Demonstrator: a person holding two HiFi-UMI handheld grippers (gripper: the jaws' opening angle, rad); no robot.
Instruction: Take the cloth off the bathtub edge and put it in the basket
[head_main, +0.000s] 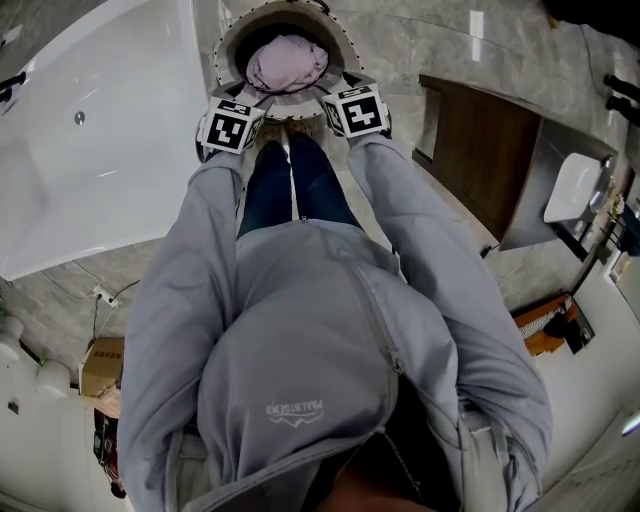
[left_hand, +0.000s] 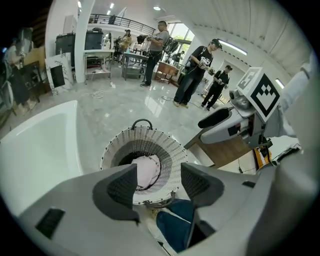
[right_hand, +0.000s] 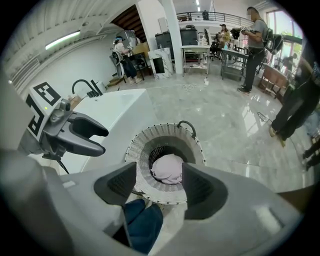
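Standing at the basket (head_main: 232, 40), the person holds both grippers side by side just above its near rim; the left gripper (left_hand: 158, 171) has its jaws moderately apart, with nothing gripped between the pads; the right gripper (right_hand: 159, 171) has its jaws likewise moderately apart and empty. The cloth (head_main: 287, 62), pale pink and bunched, lies inside the basket on its bottom, clear of both pairs of jaws. The basket is round, white and ribbed, with a dark handle (left_hand: 142, 121) on its far side; it stands on the marble floor (head_main: 400, 40) just beside the white bathtub (head_main: 110, 130). The person's dark blue trousers (head_main: 290, 185) show directly below the grippers.
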